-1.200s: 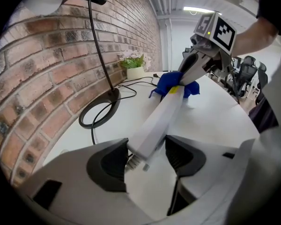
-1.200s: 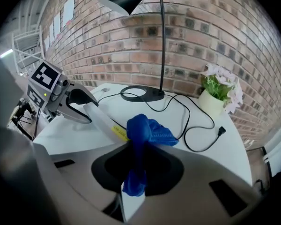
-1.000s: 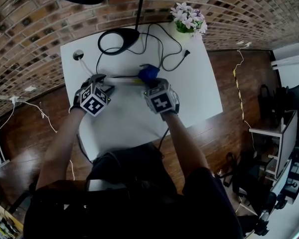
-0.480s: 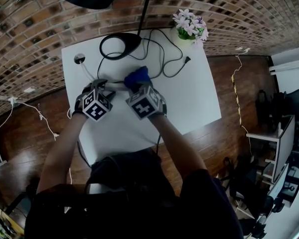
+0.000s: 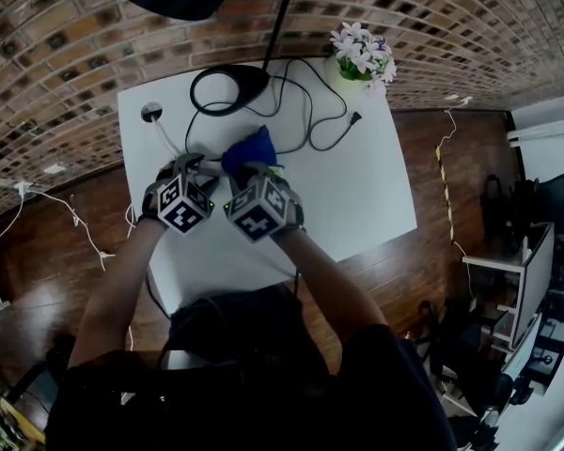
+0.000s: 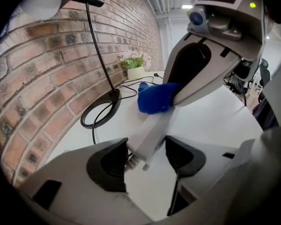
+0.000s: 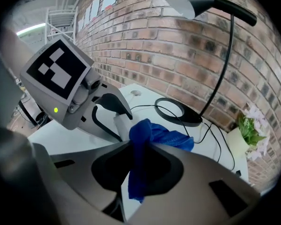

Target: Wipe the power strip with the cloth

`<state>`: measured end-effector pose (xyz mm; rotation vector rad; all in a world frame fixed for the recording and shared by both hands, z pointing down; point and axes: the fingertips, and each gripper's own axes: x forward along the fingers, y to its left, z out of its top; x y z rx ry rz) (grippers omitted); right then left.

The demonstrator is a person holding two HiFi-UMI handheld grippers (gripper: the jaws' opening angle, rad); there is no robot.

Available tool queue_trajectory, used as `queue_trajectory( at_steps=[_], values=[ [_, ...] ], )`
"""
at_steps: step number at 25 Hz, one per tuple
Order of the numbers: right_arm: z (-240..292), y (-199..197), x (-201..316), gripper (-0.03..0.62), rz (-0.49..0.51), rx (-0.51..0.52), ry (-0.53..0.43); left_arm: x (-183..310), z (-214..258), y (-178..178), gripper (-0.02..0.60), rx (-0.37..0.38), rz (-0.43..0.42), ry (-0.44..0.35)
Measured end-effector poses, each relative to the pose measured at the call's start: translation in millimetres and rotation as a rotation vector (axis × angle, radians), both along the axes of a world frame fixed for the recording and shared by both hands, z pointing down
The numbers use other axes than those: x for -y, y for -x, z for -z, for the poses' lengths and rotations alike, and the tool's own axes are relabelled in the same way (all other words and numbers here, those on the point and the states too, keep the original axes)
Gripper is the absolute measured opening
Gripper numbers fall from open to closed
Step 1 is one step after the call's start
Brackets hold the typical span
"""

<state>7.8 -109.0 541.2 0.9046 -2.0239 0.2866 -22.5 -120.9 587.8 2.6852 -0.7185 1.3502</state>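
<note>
On the white table (image 5: 357, 186), a little to the 9 o'clock side of its middle, lies the long white plastic power strip (image 6: 152, 135). The left gripper (image 6: 145, 161) has its jaws spread wide, and they seem to close on the cable end of the strip from both sides. From there the strip runs toward 1 o'clock, up to the crumpled blue cloth (image 7: 154, 137). The right gripper (image 7: 140, 168) has its jaws nearly together and pinches a fold of this cloth, which rests on the strip's far part.

I judge the strip to be stiff, light and smooth, so it can slide under the wiping. Holding it by the end, across its width, is the good place, because the top stays free there. The cloth is soft and loose, so a deep pinch is needed. The black round lamp base (image 5: 230, 83) at 12 o'clock and its cables lie near.
</note>
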Motion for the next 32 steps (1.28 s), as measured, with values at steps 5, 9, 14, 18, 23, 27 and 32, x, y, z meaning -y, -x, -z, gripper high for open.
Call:
queue_trajectory(
  at_steps=[5, 9, 14, 18, 23, 27, 32],
  values=[
    [1, 26, 0, 0.046, 0.059, 0.037, 0.009, 1, -2, 0, 0.263, 0.002, 0.006, -0.016],
    [1, 42, 2, 0.048, 0.100, 0.057, 0.017, -1, -9, 3, 0.262, -0.005, 0.008, -0.002],
    [1, 50, 3, 0.048, 0.122, 0.126, 0.071, -1, -7, 2, 0.259, -0.031, 0.012, -0.011],
    [1, 53, 5, 0.048, 0.136, 0.162, 0.119, 1, -4, 1, 0.259, -0.039, 0.011, -0.028],
    [4, 58, 6, 0.048, 0.129, 0.226, 0.175, 0, 2, 0, 0.259, -0.051, 0.018, -0.053],
    [6, 64, 7, 0.048, 0.140, 0.244, 0.197, 0, 1, -1, 0.259, -0.053, 0.025, -0.054],
    [6, 73, 8, 0.048, 0.134, 0.249, 0.197, 1, 0, 2, 0.261, -0.059, 0.040, -0.067]
  ],
)
